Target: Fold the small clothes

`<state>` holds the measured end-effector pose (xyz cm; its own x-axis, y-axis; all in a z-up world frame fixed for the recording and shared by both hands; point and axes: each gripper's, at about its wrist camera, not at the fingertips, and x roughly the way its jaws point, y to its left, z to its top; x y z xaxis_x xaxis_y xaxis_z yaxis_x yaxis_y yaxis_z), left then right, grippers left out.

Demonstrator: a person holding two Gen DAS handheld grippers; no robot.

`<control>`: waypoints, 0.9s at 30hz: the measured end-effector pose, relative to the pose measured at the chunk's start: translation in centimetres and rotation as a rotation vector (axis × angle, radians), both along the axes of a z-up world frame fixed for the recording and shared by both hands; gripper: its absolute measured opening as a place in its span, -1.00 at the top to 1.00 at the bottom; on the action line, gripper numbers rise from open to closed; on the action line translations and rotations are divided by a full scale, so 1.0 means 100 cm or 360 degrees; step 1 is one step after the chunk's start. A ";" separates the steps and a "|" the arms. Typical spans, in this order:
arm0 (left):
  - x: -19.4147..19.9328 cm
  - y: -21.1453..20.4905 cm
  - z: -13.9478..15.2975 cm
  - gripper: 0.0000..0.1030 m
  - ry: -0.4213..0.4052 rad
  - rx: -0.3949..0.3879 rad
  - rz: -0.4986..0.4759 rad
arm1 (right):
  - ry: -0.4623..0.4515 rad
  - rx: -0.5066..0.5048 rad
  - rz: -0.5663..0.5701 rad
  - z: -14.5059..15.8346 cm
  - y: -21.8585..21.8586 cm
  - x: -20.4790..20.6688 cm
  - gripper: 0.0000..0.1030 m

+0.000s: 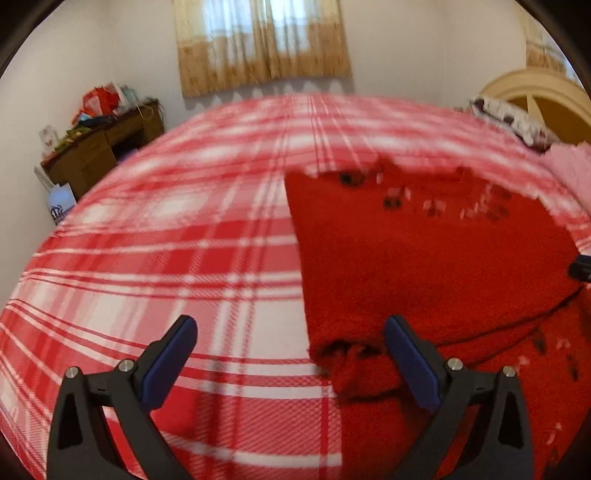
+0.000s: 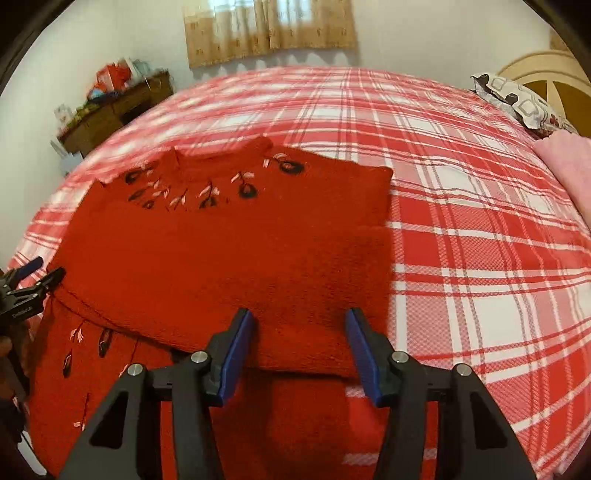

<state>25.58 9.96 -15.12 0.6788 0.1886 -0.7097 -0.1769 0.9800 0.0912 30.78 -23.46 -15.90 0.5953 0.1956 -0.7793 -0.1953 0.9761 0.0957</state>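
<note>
Right wrist view alone shows the red knitted sweater whole: embroidered neckline toward the far edge of the red-and-white plaid bedspread, hem nearest. Left gripper gapes wide at its folded left edge, gripping nothing. Right gripper stands open, empty, over the sweater's near fold.

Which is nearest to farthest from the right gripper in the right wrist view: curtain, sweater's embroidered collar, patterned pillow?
From the right gripper:
1. Embroidered collar of the red sweater, ahead, slightly left.
2. Patterned pillow, far right by the headboard.
3. Curtain, on the back wall.

Red sweater on plaid bed
</note>
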 end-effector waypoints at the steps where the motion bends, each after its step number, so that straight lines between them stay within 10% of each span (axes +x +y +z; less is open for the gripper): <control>1: 0.001 0.001 0.000 -1.00 0.0001 -0.0013 -0.0004 | -0.0002 0.0010 -0.0002 0.000 -0.003 -0.001 -0.03; 27: -0.031 -0.011 0.026 -1.00 -0.0028 -0.0066 -0.0078 | -0.0105 -0.0022 -0.0075 0.027 -0.001 -0.038 -0.18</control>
<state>22.45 8.84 -12.53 0.6990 0.1256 -0.7040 -0.1297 0.9904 0.0479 26.94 -23.52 -13.21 0.6538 0.1556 -0.7404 -0.1546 0.9854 0.0706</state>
